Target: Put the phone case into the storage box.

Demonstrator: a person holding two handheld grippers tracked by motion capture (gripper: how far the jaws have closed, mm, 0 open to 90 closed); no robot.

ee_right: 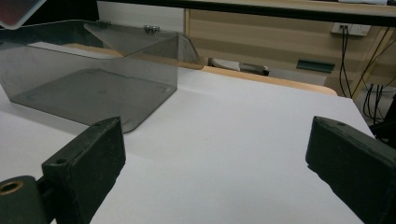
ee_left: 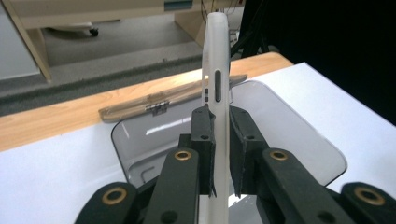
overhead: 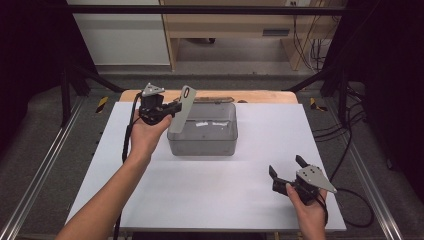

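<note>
Matt white plastic board (ee_left: 217, 70), glossy smoky plastic box (overhead: 202, 142)

From my remote seat this reads as a lab set up for recording, not a home. My white-topped table with a pale wooden edge (overhead: 260, 96) stands inside a frame of black metal struts (overhead: 320, 75), with silver aluminium rails (overhead: 35, 175) running along the grey carpeted floor (overhead: 50, 110) on both sides. Black-and-yellow hazard tape (overhead: 102, 104) marks the floor. Black cables (overhead: 305, 45) hang in bundles by light wooden office furniture (overhead: 225, 25) at the back, near a white wall socket (ee_right: 350, 29).
</note>
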